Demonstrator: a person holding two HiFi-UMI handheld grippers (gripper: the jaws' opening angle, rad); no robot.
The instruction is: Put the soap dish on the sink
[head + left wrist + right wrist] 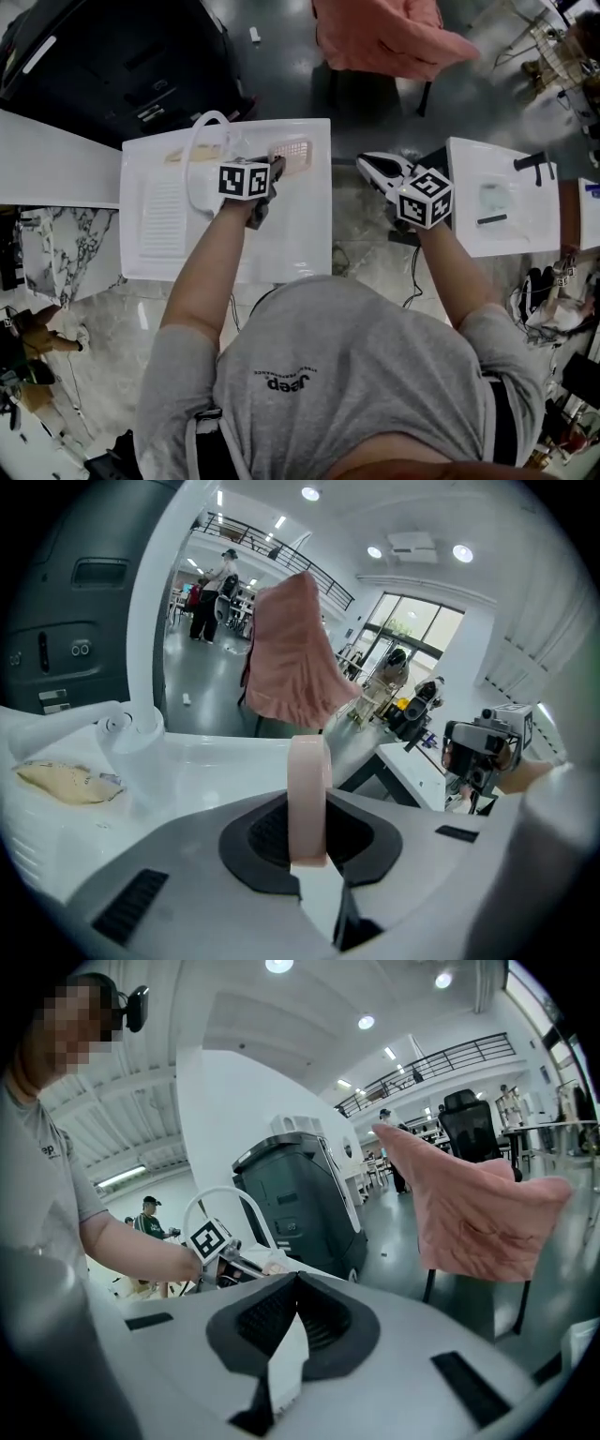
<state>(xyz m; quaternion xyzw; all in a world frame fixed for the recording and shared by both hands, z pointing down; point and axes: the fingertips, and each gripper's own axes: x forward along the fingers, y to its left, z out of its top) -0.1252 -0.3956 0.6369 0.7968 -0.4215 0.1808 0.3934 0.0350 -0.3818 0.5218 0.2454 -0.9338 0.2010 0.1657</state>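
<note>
My left claw (277, 167) is clamped on the pink soap dish (307, 794), which stands edge-on between its pads. It is held over the far right corner of the white sink (300, 234), to the right of the arched faucet (208, 114). It seems not to touch the sink yet, though the view is poor there. My right claw (291, 1288) is closed and empty, off to the sink's right. The pick-up is done; lowering and release are left.
</note>
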